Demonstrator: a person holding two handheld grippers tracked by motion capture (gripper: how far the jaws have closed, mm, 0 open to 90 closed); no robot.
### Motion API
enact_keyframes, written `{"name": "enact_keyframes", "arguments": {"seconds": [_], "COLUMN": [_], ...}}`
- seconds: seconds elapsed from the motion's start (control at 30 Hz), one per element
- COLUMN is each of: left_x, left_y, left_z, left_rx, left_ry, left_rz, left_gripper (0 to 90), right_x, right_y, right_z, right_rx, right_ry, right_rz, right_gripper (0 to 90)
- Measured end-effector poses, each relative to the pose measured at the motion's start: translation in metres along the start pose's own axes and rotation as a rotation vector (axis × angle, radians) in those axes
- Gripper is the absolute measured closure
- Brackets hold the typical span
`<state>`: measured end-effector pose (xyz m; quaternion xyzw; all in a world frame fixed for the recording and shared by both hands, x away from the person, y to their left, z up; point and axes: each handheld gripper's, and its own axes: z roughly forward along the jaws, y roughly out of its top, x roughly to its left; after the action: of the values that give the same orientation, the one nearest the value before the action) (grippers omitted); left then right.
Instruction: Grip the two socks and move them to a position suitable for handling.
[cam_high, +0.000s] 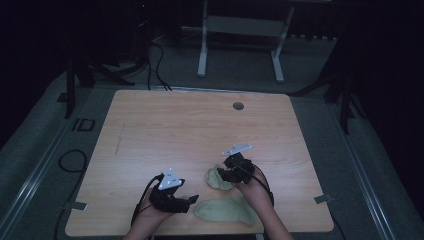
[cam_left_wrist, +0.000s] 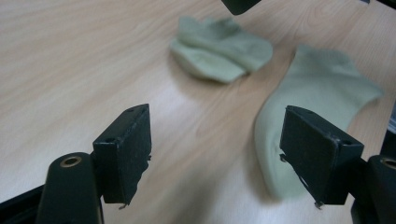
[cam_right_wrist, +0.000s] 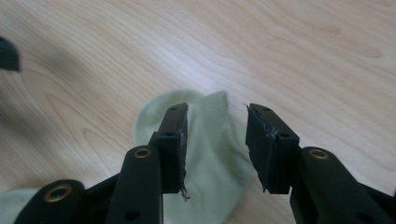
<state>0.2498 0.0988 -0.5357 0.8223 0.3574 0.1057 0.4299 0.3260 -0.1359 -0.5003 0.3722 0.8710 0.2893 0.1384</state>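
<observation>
I had the left gripper (cam_high: 192, 200) spread wide just beside the flat pale green cotton sock (cam_left_wrist: 308, 116). The right gripper (cam_right_wrist: 215, 144) hung half parted over the folded pale green sock (cam_right_wrist: 210, 154), seemingly not touching it, on the light wooden table (cam_high: 175, 130).

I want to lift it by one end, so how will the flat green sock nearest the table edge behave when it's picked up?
Probably floppy: the flat sock lies limp on the wooden table, so it should droop from the left gripper. Likely light, being thin knit. It seems unlikely to roll or slip, though a push may bunch it, like the folded sock.
</observation>
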Motion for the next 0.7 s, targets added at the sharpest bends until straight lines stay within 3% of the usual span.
{"name": "enact_keyframes", "arguments": {"seconds": [0.13,0.27,0.3,0.53,0.63,0.7], "left_x": [0.005,0.007,0.010,0.023,0.025,0.025], "left_y": [0.017,0.029,0.035,0.038,0.036,0.036], "left_z": [0.019,0.035,0.047,0.072,0.079,0.081], "left_rx": [0.011,0.035,0.057,0.127,0.148,0.157], "left_ry": [-0.002,0.003,0.009,0.000,-0.019,-0.021], "left_rz": [0.002,0.015,0.025,-0.009,-0.013,-0.008], "left_gripper": [25.8,28.0,28.0,45.9,52.3,58.5], "right_x": [-0.008,-0.013,-0.015,-0.022,-0.022,-0.022], "right_y": [0.001,0.001,0.002,-0.004,-0.009,-0.011], "right_z": [0.001,0.007,0.010,0.036,0.043,0.042], "right_rx": [0.015,0.029,0.037,0.102,0.130,0.122], "right_ry": [0.019,0.040,0.051,0.075,0.077,0.089], "right_rz": [-0.037,-0.038,-0.034,-0.037,-0.052,-0.053], "right_gripper": [58.5,58.2,57.8,59.7,65.0,73.6]}}
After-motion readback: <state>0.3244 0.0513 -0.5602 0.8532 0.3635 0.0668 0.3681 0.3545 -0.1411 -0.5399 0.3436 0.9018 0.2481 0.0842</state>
